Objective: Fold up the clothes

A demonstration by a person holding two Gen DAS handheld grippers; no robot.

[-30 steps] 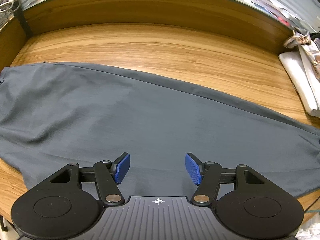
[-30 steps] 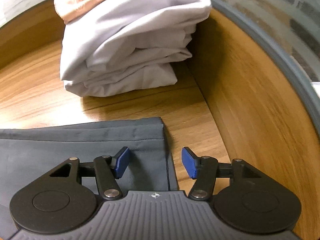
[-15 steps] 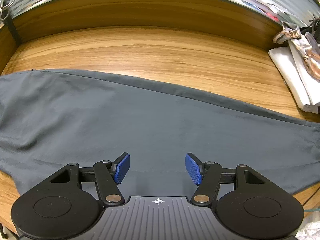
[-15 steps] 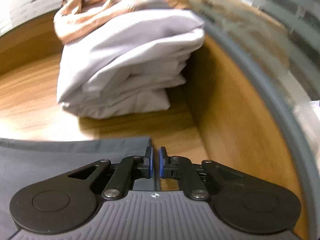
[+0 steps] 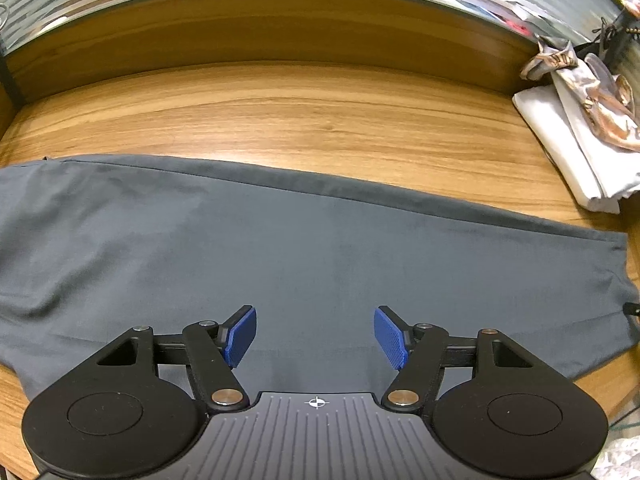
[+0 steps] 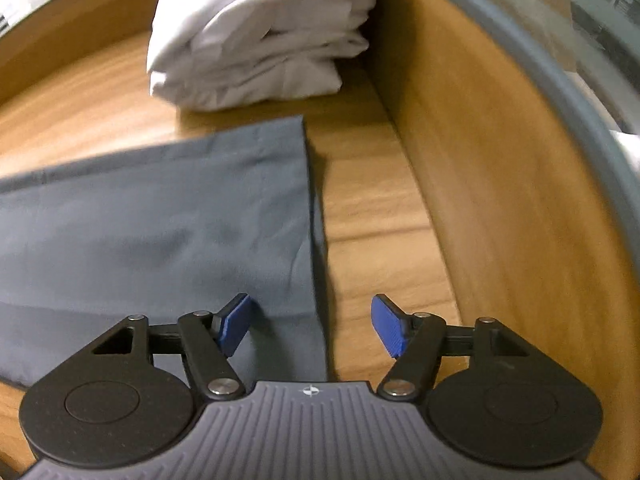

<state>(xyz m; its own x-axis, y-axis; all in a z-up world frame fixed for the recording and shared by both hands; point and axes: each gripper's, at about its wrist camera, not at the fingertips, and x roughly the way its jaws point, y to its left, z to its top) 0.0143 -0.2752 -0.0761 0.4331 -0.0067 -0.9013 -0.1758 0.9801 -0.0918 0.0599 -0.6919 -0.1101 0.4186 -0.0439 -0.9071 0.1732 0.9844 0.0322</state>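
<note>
A dark grey garment (image 5: 280, 252) lies spread flat across the wooden table (image 5: 304, 116), running from the left edge to a straight hem at the right. My left gripper (image 5: 315, 336) hovers open over its near middle, nothing between the blue pads. In the right wrist view the same grey garment (image 6: 160, 216) shows its right hem end, slightly blurred. My right gripper (image 6: 311, 328) stands open above that hem edge, its left pad over the cloth and its right pad over bare wood.
A folded white garment pile (image 6: 260, 44) with a tan patterned cloth on top sits at the far right, also seen as the white pile (image 5: 576, 140) in the left wrist view. A raised wooden wall (image 6: 500, 184) borders the table's right side and back.
My right gripper was shut half a second ago and is open now, drawn back so more of the hem shows. The left gripper has lifted slightly; the garment's right end lies flatter.
</note>
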